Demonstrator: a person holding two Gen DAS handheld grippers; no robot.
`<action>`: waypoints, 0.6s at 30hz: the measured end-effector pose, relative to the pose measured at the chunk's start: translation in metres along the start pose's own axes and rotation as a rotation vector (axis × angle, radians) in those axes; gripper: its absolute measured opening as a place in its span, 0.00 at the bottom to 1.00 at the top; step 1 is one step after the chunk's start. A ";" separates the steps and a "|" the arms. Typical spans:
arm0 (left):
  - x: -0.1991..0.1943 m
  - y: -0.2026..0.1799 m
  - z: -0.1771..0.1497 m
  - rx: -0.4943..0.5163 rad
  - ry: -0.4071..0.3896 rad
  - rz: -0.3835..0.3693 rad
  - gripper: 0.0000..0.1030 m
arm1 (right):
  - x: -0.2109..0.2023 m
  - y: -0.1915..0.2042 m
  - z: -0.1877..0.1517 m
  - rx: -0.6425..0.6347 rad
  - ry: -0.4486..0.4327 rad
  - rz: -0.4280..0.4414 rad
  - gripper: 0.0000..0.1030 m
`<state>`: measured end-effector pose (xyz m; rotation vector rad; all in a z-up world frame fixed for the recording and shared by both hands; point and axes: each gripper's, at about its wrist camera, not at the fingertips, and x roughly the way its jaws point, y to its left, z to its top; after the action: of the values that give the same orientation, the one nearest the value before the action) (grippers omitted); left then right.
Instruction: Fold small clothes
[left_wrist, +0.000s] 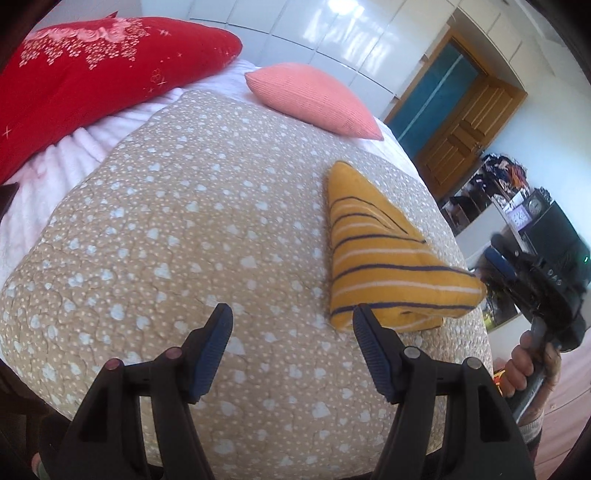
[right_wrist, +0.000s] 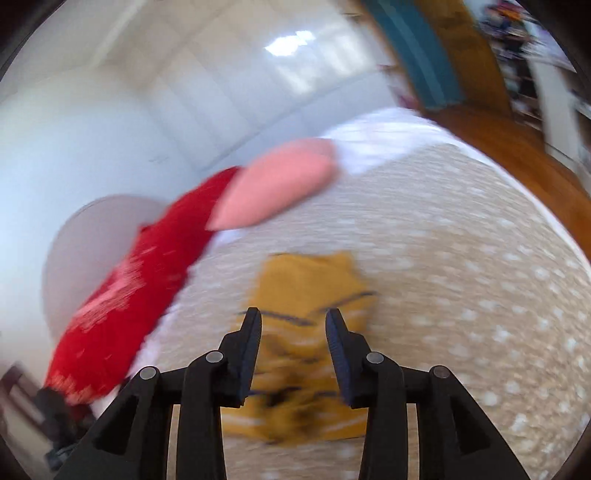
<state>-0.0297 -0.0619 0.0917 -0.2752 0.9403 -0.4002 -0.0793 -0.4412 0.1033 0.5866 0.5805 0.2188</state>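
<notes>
A small yellow garment with dark and white stripes (left_wrist: 384, 258) lies folded into a rough triangle on the beige dotted quilt (left_wrist: 184, 240). My left gripper (left_wrist: 291, 317) is open and empty, just left of the garment's near corner. My right gripper (left_wrist: 495, 258) shows at the right, at the garment's right tip; a hand holds its handle. In the blurred right wrist view the right gripper (right_wrist: 293, 321) is open, and the garment (right_wrist: 314, 280) lies on the quilt (right_wrist: 461, 295) between and beyond its fingers.
A red patterned pillow (left_wrist: 92, 81) and a pink cushion (left_wrist: 314, 99) lie at the head of the bed. The bed edge falls away at the right. Beyond it stand a wooden door (left_wrist: 469, 129) and cluttered shelves (left_wrist: 509, 199).
</notes>
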 end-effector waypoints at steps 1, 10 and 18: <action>0.000 -0.005 -0.001 0.016 0.002 0.005 0.65 | 0.011 0.009 -0.006 -0.020 0.046 0.057 0.37; 0.008 -0.026 0.003 0.117 0.007 0.036 0.68 | 0.067 -0.042 -0.061 0.031 0.234 -0.072 0.21; 0.073 -0.081 0.035 0.245 0.014 -0.008 0.70 | 0.052 -0.064 -0.005 0.098 0.086 -0.196 0.68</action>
<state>0.0204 -0.1647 0.0901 -0.0531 0.8938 -0.5200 -0.0377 -0.4725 0.0391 0.6126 0.7307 0.0305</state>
